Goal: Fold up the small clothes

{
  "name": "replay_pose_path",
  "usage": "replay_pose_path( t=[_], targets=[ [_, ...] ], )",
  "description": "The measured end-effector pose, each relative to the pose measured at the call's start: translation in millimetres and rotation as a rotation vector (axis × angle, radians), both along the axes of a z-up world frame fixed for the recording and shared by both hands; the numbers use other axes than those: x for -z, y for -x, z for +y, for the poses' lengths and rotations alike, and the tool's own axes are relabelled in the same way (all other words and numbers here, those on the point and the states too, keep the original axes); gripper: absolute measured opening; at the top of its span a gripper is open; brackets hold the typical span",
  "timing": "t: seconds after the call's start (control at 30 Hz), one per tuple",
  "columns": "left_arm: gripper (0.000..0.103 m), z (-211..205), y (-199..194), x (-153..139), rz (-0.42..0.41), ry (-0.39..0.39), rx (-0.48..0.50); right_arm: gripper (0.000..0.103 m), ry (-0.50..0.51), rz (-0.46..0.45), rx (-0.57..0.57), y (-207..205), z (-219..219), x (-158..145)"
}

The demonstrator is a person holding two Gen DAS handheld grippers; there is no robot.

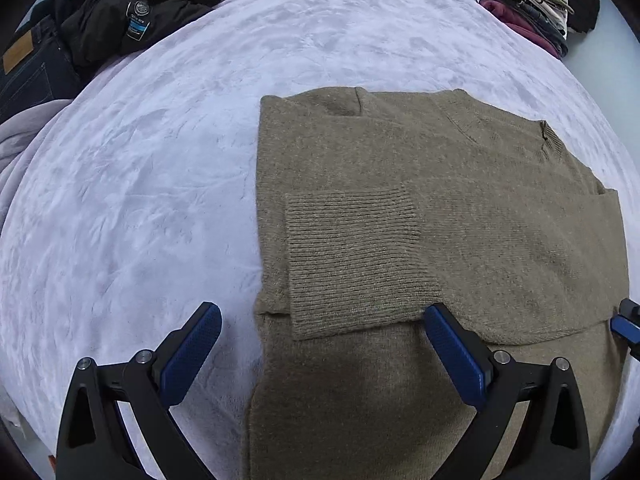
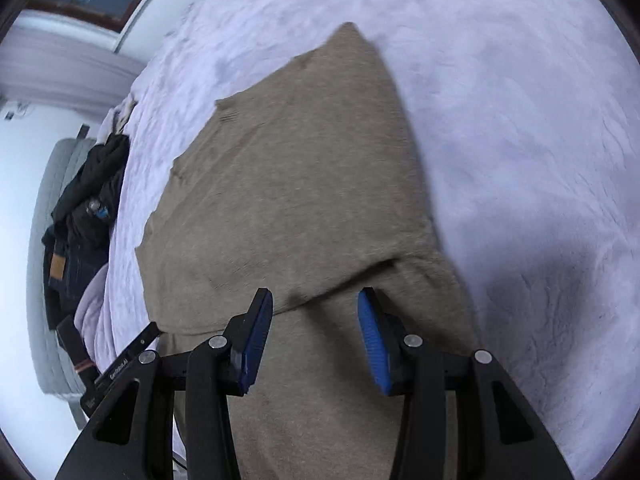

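I'm looking down on the bed [image 1: 160, 168], spread with a pale lilac fleece blanket, and the olive-brown knitted sweater [image 1: 460, 184] lies flat on it, partly folded. One sleeve is laid across the body, its ribbed cuff [image 1: 352, 264] on top, close in front of my left tongs [image 1: 322, 322]. The ribbed collar [image 1: 550, 140] sits toward the far right edge of the sweater in the left wrist view.

My left tongs stand wide open over the near part of the sweater: the left blue pad [image 1: 192, 356] is over bare blanket, the right one over the knit just below the sleeve's edge, with nothing pinched between them. At the far right edge of that view a bit of the right tongs [image 1: 626, 326] pokes in.

From the right wrist camera, somewhat blurred, my right tongs [image 2: 316, 300] are partly open above the sweater [image 2: 304, 184], right at a folded edge that crosses between the blue pads [image 2: 374, 344]. The pads do not press on the fabric, so nothing is gripped.

Off at the far left of the bed sits a heap of dark clothes [image 1: 132, 16], a black jacket over dark jeans. At the far right corner is a stack of folded clothes [image 1: 528, 8].
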State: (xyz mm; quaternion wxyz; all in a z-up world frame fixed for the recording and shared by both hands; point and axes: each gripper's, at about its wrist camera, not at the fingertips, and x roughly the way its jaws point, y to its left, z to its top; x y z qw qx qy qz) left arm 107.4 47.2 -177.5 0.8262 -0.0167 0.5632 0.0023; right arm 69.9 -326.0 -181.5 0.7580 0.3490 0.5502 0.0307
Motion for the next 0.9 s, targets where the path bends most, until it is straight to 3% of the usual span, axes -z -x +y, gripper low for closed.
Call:
replay_pose_path(
  t=[0.03, 0.07, 0.1, 0.23, 0.37, 0.43, 0.5, 0.67, 0.9],
  targets=[
    [0.102, -3.2, -2.4, 2.1, -0.003, -0.015, 0.001, 0.047, -0.034, -0.015, 0.035, -2.4, -4.7, 6.5],
    [0.102, -5.7, -4.1, 3.4, -0.007, -0.029, 0.005, 0.031, -0.057, -0.040, 0.063, -5.1, -10.1, 8.9],
    [0.102, -7.8, -6.6, 4.3, -0.017, -0.049, 0.011, 0.006, -0.063, -0.065, 0.081, -7.3, -12.9, 8.1],
    [0.102, -13.7, -18.4, 4.6, -0.085, -0.163, 0.050, 0.006, -0.037, -0.145, 0.160, -8.2, -26.9, -0.6],
    [0.102, 7.7, -26.5, 0.7, -0.064, -0.145, 0.013, 0.009, -0.086, -0.047, 0.141, -3.6, -32.4, 23.9],
    [0.102, 22.8, -25.0, -3.0, -0.058, -0.147, -0.005, 0.019, -0.063, -0.051, 0.102, 2.8, -27.5, 17.9],
    [0.102, 36.6, -22.6, -4.2, -0.038, -0.131, -0.011, 0.040, -0.020, -0.055, 0.056, 9.6, -21.9, 10.0],
    [0.102, 44.7, -6.1, -4.5, 0.018, -0.132, 0.019, 0.045, 0.074, -0.050, -0.038, 33.7, -1.5, -6.8],
    [0.102, 26.7, 26.4, -0.4, 0.092, -0.092, 0.085, 0.048, 0.107, -0.038, -0.131, 60.2, 25.7, -17.8]
  ],
)
